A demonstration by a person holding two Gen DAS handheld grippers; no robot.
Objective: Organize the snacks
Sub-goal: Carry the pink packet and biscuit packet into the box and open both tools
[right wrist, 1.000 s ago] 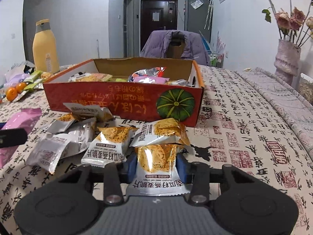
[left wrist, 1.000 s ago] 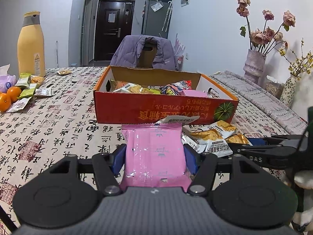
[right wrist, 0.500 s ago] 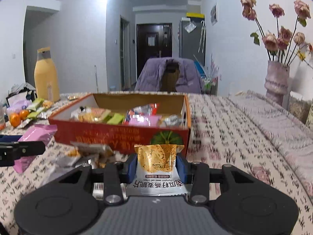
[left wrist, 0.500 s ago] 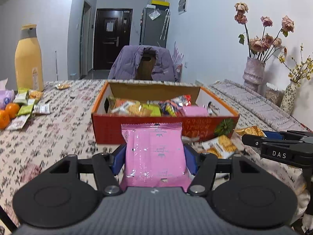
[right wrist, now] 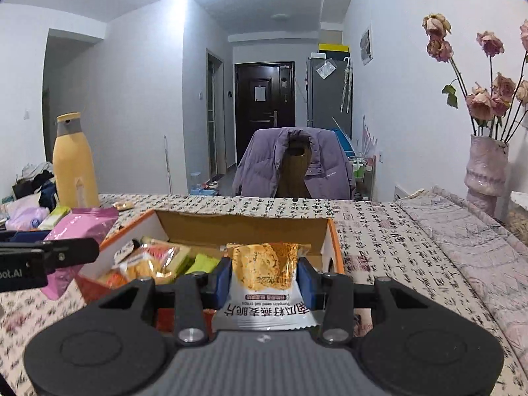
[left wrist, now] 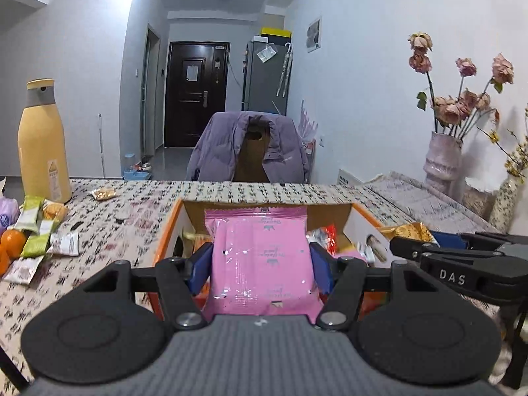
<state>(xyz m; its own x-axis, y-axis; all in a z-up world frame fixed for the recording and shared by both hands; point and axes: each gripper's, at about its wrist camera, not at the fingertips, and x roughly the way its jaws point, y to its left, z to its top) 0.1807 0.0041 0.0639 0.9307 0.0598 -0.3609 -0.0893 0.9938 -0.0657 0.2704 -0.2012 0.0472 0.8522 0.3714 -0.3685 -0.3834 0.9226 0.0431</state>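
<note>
My left gripper (left wrist: 260, 264) is shut on a pink snack packet (left wrist: 260, 257) and holds it over the near edge of the open orange cardboard box (left wrist: 168, 231). My right gripper (right wrist: 264, 277) is shut on a white-and-orange oat crisp packet (right wrist: 264, 277) and holds it above the box's (right wrist: 335, 247) near right part. The box holds several snack packets (right wrist: 151, 260). The right gripper shows at the right of the left wrist view (left wrist: 462, 264); the left gripper with its pink packet (right wrist: 82, 224) shows at the left of the right wrist view.
A tall yellow bottle (left wrist: 41, 142) stands at the table's far left, with loose snack packets (left wrist: 36, 231) and oranges (left wrist: 11, 241) beside it. A chair with a purple jacket (left wrist: 247, 148) stands behind the table. Flower vases (left wrist: 442, 158) stand at the right.
Both grippers have risen off the table with their packets and moved forward to the box. The loose packets in front of the box have dropped out of view.
</note>
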